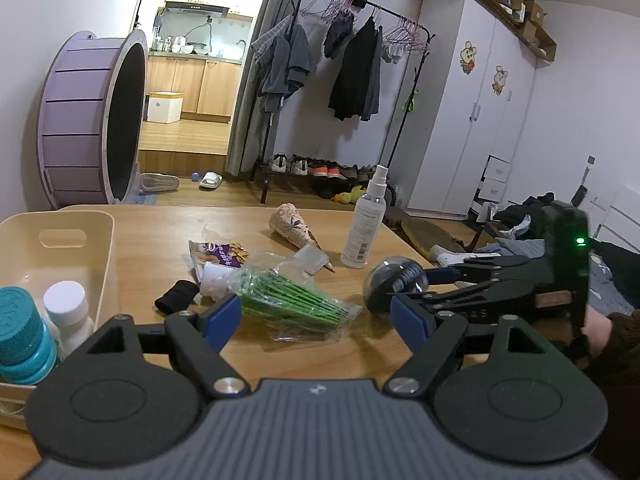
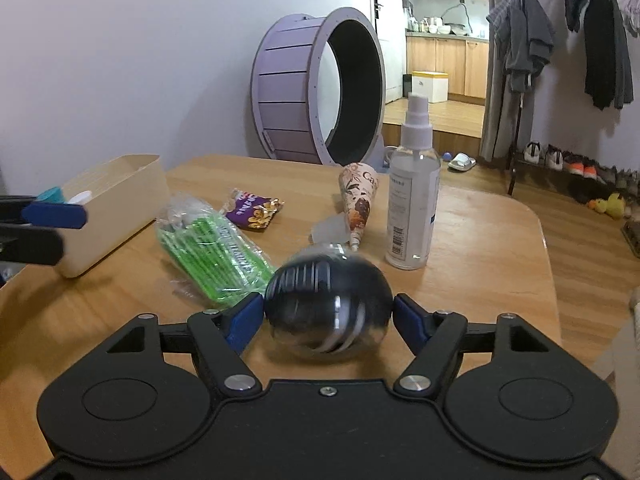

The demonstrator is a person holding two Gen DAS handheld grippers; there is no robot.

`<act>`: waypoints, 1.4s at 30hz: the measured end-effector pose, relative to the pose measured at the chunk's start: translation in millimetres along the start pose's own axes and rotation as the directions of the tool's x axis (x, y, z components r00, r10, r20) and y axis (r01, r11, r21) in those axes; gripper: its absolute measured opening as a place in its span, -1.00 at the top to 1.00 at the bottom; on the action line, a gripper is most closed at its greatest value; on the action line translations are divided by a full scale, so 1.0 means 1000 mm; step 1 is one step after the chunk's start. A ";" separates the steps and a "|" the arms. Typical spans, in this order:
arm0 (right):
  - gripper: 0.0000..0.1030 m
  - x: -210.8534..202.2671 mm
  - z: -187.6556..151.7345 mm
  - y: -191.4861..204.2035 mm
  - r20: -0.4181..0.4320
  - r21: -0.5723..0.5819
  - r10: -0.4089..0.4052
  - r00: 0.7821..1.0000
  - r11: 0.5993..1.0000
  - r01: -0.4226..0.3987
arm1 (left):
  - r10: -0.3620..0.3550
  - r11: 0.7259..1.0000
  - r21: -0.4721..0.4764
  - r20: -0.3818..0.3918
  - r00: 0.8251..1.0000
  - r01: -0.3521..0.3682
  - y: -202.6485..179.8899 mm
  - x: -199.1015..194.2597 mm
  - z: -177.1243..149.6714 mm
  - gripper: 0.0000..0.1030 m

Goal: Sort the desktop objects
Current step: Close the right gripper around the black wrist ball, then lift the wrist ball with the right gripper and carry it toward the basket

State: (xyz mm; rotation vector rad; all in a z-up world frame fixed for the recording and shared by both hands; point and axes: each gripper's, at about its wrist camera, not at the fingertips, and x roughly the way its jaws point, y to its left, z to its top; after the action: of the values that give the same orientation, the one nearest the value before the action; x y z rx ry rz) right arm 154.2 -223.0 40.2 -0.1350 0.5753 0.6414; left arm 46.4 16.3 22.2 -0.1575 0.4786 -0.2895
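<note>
The right hand-held gripper (image 2: 329,316) held the dark glossy ball (image 2: 329,309) between its two blue pads, one pad pressed against each side, so the round, slippery shell could not roll off the tabletop (image 2: 480,248). The ball sat right between the fingertips, lifted or barely resting above the wood; which of the two could not be told. It looked like a clear sphere with a black, pale-striped core, its surface throwing back streaks of the room.

The left hand-held gripper (image 1: 316,314) stood wide apart with nothing between its pads, hovering above the bag of green sticks (image 1: 292,300) just ahead of it, probably readied for the next pick. To its left stood the cream bin (image 1: 80,248), already holding a teal-capped jar (image 1: 20,328) and a white bottle (image 1: 68,312), which suggested sorted items were gathered there.

Beyond the ball, from the right hand-held gripper, the spray bottle (image 2: 412,196) stood upright and a patterned paper cone (image 2: 358,200) lay just left of it. A purple snack packet (image 2: 256,212) lay farther left, ahead.
</note>
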 end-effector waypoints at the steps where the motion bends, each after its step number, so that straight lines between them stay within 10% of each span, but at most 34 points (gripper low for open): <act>1: -0.32 -0.003 0.000 0.002 0.005 -0.013 0.004 1.000 1.000 -0.004 | -0.002 1.000 0.003 0.000 1.000 0.002 -0.001 0.000 0.000 -0.57; 14: -0.24 0.013 0.012 0.013 0.094 -0.056 0.037 0.995 0.998 -0.032 | -0.019 1.000 0.021 -0.020 1.000 0.020 -0.011 0.009 -0.002 -0.57; 19: -0.68 0.012 0.009 0.012 0.111 -0.054 0.020 0.994 0.998 -0.014 | -0.018 1.000 0.021 -0.014 1.000 0.018 -0.011 0.007 -0.004 -0.57; 42: -0.37 0.009 -0.002 0.019 0.005 -0.104 -0.002 1.000 0.995 0.002 | -0.017 1.000 0.021 -0.007 1.000 0.017 -0.009 -0.002 -0.005 -0.57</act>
State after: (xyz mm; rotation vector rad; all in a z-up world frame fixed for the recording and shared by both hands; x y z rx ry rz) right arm 148.1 -203.9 34.6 -0.2317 0.5373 0.6695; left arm 40.6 7.5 21.0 -0.1402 0.4811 -0.3114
